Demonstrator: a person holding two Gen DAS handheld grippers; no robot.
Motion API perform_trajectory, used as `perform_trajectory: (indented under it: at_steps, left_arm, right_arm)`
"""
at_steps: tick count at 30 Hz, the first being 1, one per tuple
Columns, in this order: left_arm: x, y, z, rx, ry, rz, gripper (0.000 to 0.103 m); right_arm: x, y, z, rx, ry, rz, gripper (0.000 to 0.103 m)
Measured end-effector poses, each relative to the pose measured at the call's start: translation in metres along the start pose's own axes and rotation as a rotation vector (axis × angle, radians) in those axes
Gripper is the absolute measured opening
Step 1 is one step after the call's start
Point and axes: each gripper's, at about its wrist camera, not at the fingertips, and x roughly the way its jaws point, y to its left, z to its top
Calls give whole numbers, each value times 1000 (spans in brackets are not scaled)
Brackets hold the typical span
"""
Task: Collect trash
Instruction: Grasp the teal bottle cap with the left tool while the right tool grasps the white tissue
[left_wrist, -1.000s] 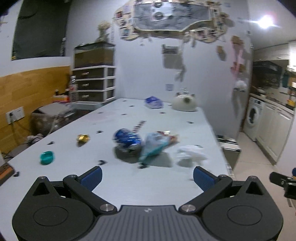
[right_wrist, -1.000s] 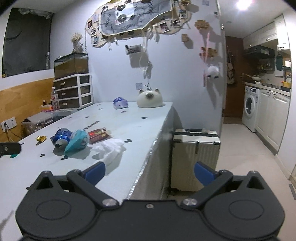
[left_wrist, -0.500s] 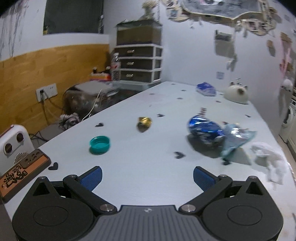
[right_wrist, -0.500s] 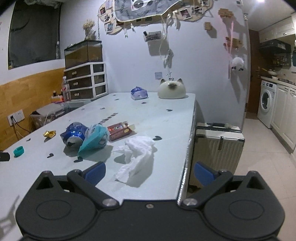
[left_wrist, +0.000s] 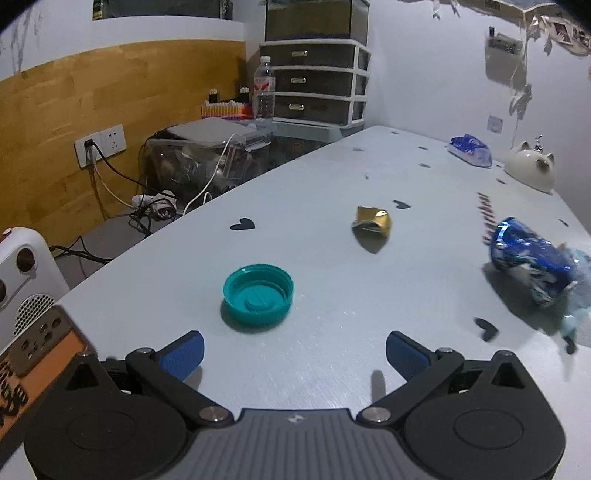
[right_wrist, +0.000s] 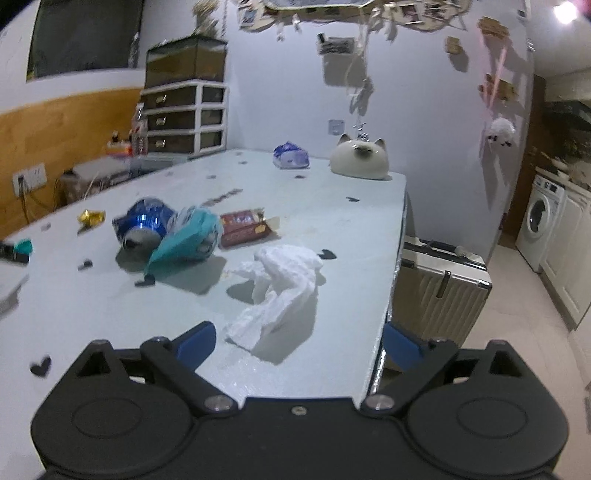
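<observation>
Both tongs, left (left_wrist: 293, 349) and right (right_wrist: 297, 345), gape empty, right just narrowing; frame edge crops teal wrapper (left_wrist: 580, 291).

Bare pale tabletop (left_wrist: 314, 362) lies open ahead of the left gripper (left_wrist: 293, 350), with only a teal plastic bottle cap (left_wrist: 258, 294) just ahead; before the right gripper (right_wrist: 298, 345), a crumpled white tissue (right_wrist: 282, 284) blocks the way, the table edge just right

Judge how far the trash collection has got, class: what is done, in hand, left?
Done: nothing visibly. In hand: the open left gripper faces the teal cap; the right gripper, jaws just narrowing, nears the crumpled tissue, not gripping. Left: gold wrapper, blue can, teal bag, red packet.
</observation>
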Motion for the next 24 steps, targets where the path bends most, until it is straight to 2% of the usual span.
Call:
perform_trajectory:
  at_steps: [6, 8, 13, 19, 24]
  left_arm:
    - [28, 8, 9, -2, 23, -1, 103]
    - [32, 8, 8, 26, 7, 13, 103]
    - [35, 13, 11, 23, -3, -6, 103]
    - [35, 17, 11, 5, -5, 15, 103]
    - [33, 23, 11, -28, -22, -12, 102]
  right_arm:
    - [19, 4, 1, -121, 49, -27, 87]
    - [28, 6, 2, -157, 62, -15, 85]
    - [61, 13, 8, -244, 94, -28, 81]
    - [88, 20, 24, -290, 81, 7, 78]
    - [113, 24, 36, -293, 61, 23, 69]
